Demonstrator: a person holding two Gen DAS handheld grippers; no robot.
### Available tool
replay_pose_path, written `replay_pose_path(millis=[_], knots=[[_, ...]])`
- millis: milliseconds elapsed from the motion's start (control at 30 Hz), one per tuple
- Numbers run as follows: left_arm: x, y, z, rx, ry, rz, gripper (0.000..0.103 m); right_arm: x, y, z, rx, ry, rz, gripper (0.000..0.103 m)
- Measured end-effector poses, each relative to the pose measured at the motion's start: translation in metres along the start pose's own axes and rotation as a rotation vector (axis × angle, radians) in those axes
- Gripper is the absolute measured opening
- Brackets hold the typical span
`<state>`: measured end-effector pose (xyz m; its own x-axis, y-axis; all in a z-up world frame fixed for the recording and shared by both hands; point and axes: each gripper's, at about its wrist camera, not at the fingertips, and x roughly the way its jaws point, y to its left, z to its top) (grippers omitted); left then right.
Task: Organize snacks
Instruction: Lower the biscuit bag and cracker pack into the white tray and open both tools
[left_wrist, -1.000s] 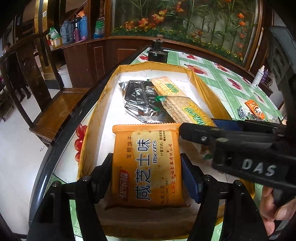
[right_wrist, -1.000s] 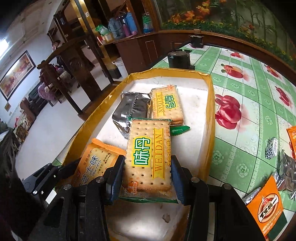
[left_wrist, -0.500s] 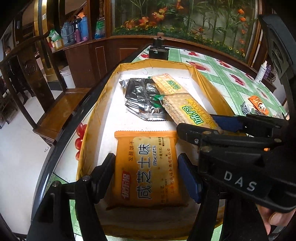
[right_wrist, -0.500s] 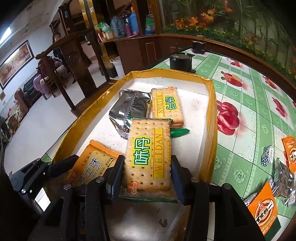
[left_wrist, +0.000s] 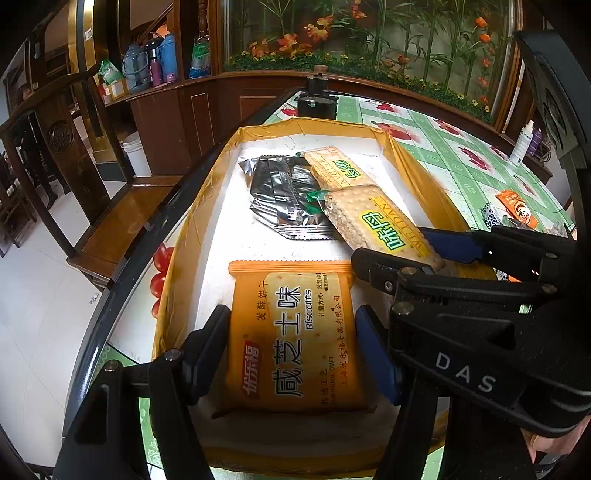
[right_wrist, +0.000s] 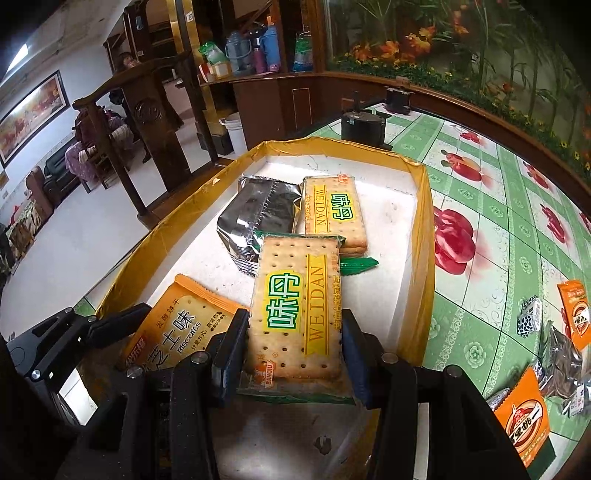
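My left gripper (left_wrist: 291, 325) is shut on an orange biscuit pack (left_wrist: 291, 343), its blue pads against the pack's two long sides, over the near end of the yellow-rimmed tray (left_wrist: 184, 236). To its right, my right gripper (right_wrist: 293, 325) is shut on a Weidan cracker pack (right_wrist: 295, 302), which tilts up over the tray (right_wrist: 424, 229). The orange pack (right_wrist: 177, 332) shows to its left there. A second Weidan pack (right_wrist: 332, 210) and a silver foil pack (right_wrist: 255, 218) lie on the tray's white floor farther back.
Loose orange snack packets (right_wrist: 524, 417) and a small patterned packet (right_wrist: 530, 321) lie on the green flowered tablecloth right of the tray. A black object (right_wrist: 362, 125) stands beyond the tray's far end. A wooden chair (left_wrist: 122, 221) is left of the table edge.
The right gripper has rolled slightly with its cracker pack. Both grips are unchanged and the left gripper has stayed in place.
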<state>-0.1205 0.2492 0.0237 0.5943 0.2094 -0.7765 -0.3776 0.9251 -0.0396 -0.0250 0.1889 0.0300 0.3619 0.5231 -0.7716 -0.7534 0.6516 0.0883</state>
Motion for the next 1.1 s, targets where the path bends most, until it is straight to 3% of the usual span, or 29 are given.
replay_pose_path(millis=[467, 767, 867, 1100], knots=[[0.001, -0.001, -0.002, 0.012, 0.011, 0.005, 0.073, -0.004, -0.003, -0.002, 0.007, -0.022, 0.033, 0.054], [0.000, 0.000, -0.003, 0.001, 0.006, -0.003, 0.077, -0.022, -0.021, -0.002, 0.094, -0.080, 0.082, 0.059], [-0.001, 0.001, -0.002, -0.005, 0.002, -0.007, 0.084, -0.027, -0.028, -0.002, 0.119, -0.089, 0.097, 0.059], [-0.002, -0.001, -0.003, -0.010, -0.006, -0.011, 0.084, -0.040, -0.040, -0.004, 0.160, -0.107, 0.121, 0.059]])
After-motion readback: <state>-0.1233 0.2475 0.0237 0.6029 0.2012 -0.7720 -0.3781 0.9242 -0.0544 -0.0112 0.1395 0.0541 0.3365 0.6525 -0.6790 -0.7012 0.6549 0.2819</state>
